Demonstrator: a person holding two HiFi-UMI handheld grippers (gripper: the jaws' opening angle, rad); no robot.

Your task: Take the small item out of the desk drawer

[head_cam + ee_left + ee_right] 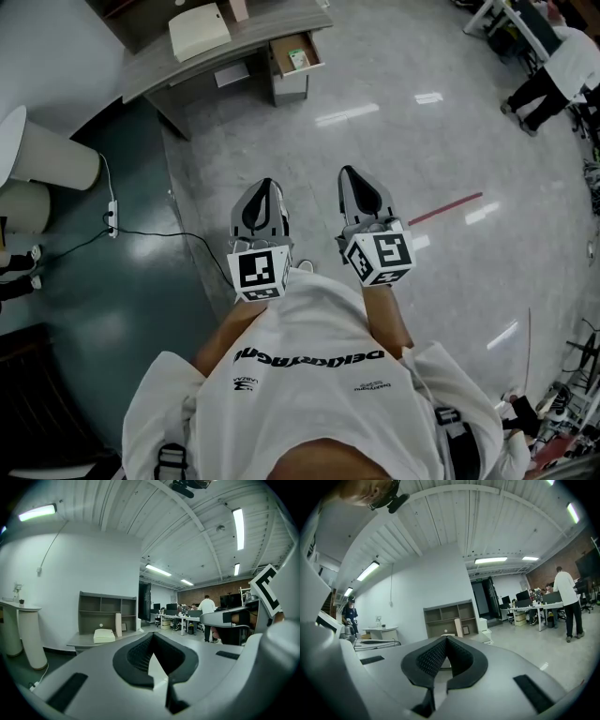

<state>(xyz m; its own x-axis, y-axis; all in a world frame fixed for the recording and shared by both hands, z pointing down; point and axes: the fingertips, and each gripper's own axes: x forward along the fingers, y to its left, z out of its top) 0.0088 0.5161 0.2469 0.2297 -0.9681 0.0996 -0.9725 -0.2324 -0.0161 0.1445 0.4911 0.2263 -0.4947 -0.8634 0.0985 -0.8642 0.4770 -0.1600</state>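
A person stands on a pale glossy floor [375, 122], well apart from the table [246, 39] at the top of the head view. The drawer [279, 58] under the table's right end is pulled out, and the item [299, 60], small with green and white on it, lies inside it. A cream box [199, 31] sits on the table left of the drawer.

The left gripper [266, 185] and right gripper [349, 172] are held side by side in front of the chest, apart from each other, both pointing toward the table. In the left gripper view the dark fingers [136, 656] meet at their tips with nothing between them. In the right gripper view the fingers [424, 660] are likewise closed together and empty. Neither gripper is near the drawer.

Left of the person, two white cylinders [52, 155] stand on a dark green floor patch, with a power strip [112, 217] and its cable beside them. A red line [445, 208] marks the floor to the right.
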